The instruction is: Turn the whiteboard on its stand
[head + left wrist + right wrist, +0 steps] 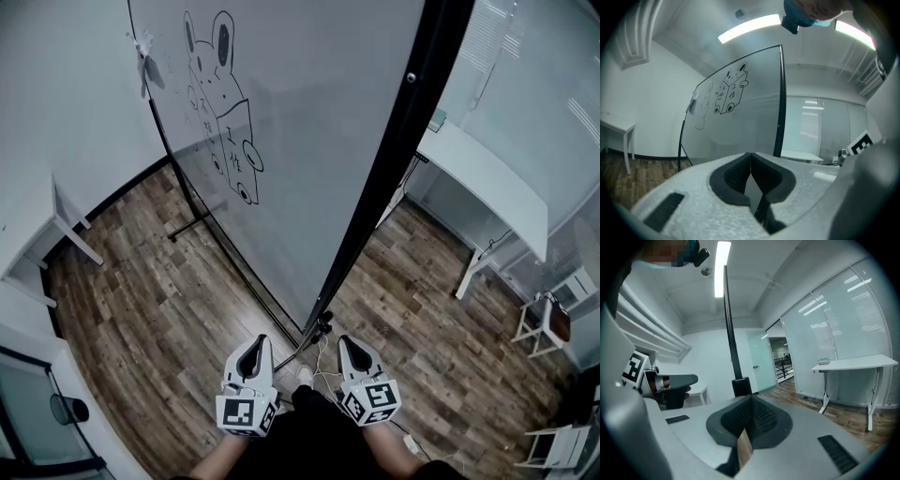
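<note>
The whiteboard (309,141) is a large panel in a black frame with a rabbit-and-box drawing (225,103), standing right in front of me on a wheeled stand (322,325). In the left gripper view the whiteboard (736,122) shows its drawn face; in the right gripper view only its black side edge (730,329) shows. My left gripper (253,343) and right gripper (351,341) hang low by my body, short of the board's near bottom corner and not touching it. Both are shut with nothing between the pads; the same shows at the left gripper (750,157) and right gripper (751,399).
A long white desk (487,178) stands right of the board by a glass wall. A small white table (37,234) is at the left wall, a dark bin (67,410) at lower left, white chairs (548,319) at far right. An office chair (670,383) sits nearby.
</note>
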`<act>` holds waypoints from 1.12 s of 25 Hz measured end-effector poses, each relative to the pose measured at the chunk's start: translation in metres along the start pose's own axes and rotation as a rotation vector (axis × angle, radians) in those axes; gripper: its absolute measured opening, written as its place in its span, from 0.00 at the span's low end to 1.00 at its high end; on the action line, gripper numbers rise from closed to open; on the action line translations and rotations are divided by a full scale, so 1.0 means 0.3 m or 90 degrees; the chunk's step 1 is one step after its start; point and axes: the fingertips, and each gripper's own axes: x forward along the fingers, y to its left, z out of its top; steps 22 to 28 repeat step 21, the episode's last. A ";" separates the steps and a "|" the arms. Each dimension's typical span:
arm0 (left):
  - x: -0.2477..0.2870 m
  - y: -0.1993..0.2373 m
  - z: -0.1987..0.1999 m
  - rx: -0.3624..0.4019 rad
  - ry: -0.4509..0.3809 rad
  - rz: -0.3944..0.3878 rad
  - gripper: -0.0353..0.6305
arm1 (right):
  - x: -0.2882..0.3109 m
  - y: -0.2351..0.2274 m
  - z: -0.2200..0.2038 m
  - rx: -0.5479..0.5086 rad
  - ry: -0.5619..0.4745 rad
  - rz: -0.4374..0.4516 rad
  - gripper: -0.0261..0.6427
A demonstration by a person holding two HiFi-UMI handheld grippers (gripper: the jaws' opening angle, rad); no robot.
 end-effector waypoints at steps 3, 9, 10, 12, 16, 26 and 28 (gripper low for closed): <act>0.004 0.003 -0.002 0.008 0.004 -0.001 0.08 | 0.004 0.001 0.001 -0.001 0.000 -0.002 0.06; 0.014 0.008 -0.007 0.003 0.007 0.003 0.08 | 0.016 -0.009 0.007 -0.006 -0.001 -0.008 0.06; 0.018 0.007 -0.006 0.005 0.006 0.000 0.08 | 0.018 -0.011 0.008 -0.006 -0.002 -0.009 0.06; 0.024 0.004 0.001 0.007 0.003 -0.002 0.08 | 0.019 -0.016 0.009 -0.006 -0.002 -0.010 0.06; 0.031 0.002 0.009 0.006 0.003 -0.003 0.08 | 0.020 -0.023 0.006 -0.006 -0.002 -0.012 0.06; 0.036 0.008 -0.010 0.002 0.004 0.001 0.08 | 0.031 -0.030 0.002 -0.004 0.000 -0.014 0.06; 0.036 0.008 -0.010 0.002 0.004 0.001 0.08 | 0.031 -0.030 0.002 -0.004 0.000 -0.014 0.06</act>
